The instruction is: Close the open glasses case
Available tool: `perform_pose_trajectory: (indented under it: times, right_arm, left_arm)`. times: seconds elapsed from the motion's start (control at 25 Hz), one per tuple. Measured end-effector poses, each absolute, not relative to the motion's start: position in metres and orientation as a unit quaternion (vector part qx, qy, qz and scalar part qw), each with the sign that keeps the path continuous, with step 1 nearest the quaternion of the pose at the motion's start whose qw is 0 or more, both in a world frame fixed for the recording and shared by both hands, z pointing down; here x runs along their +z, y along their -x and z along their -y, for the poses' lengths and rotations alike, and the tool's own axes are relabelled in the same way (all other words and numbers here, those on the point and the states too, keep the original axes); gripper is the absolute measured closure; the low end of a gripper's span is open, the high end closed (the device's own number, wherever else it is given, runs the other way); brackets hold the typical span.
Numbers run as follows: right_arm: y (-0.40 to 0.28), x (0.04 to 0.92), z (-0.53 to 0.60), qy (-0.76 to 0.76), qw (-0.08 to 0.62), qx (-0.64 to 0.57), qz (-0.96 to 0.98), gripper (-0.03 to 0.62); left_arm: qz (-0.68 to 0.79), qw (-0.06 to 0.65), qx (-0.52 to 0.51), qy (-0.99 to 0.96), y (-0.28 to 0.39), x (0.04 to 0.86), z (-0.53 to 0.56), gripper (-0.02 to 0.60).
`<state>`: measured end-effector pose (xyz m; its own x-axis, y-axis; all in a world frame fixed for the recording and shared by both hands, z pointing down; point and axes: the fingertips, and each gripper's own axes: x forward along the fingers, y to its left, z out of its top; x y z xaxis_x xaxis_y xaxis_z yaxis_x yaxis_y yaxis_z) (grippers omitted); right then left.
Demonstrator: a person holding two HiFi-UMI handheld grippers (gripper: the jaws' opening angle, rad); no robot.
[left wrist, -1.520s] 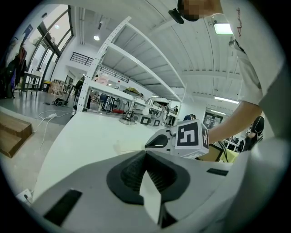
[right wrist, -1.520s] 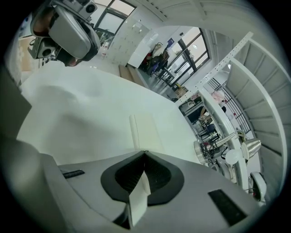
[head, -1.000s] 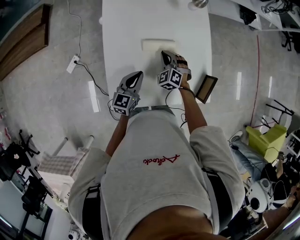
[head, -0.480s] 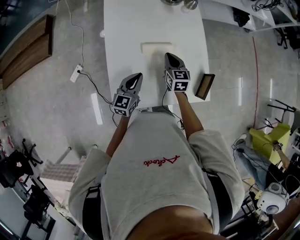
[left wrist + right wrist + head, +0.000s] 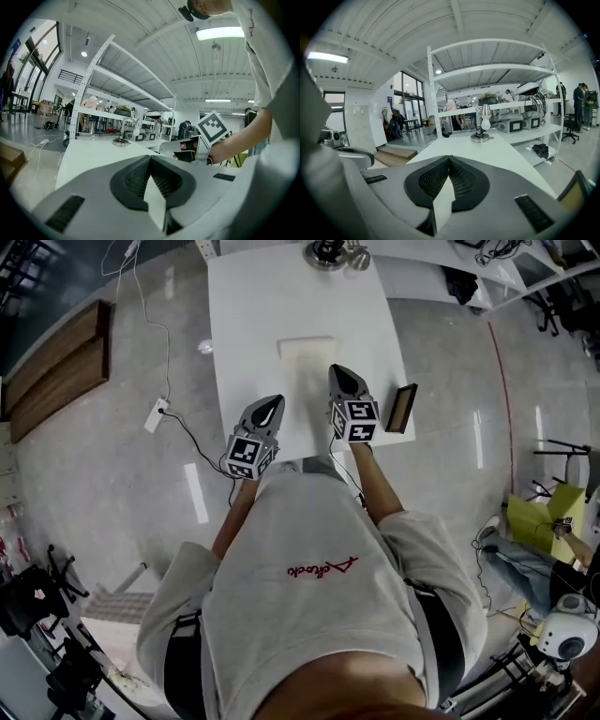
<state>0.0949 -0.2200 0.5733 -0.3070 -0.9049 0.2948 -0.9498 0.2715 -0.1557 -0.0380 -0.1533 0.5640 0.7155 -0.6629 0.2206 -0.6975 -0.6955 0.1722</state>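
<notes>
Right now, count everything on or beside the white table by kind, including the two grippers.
glasses case: 1
desk lamp: 1
dark flat panel: 1
grippers, left gripper and right gripper, both shut: 2
Total: 5
</notes>
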Motion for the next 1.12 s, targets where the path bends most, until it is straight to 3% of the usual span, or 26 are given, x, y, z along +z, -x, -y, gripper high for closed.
perform_pose_trajectory:
  times: [0.76, 1.12]
  right_arm:
    - [-0.078, 0.530, 0.046, -0.596, 0.038, 0.100, 0.796, 0.576]
    - [-0.089, 0.528, 0.028, -0.610, 0.034, 0.096, 0.786, 0.577]
  left_arm:
    - [0.345, 0.084, 0.058, -0.933, 0.044, 0.537, 0.072, 0.561]
    - [0.346, 0.082, 0.055, -0.933, 0.045, 0.538, 0.055, 0.561]
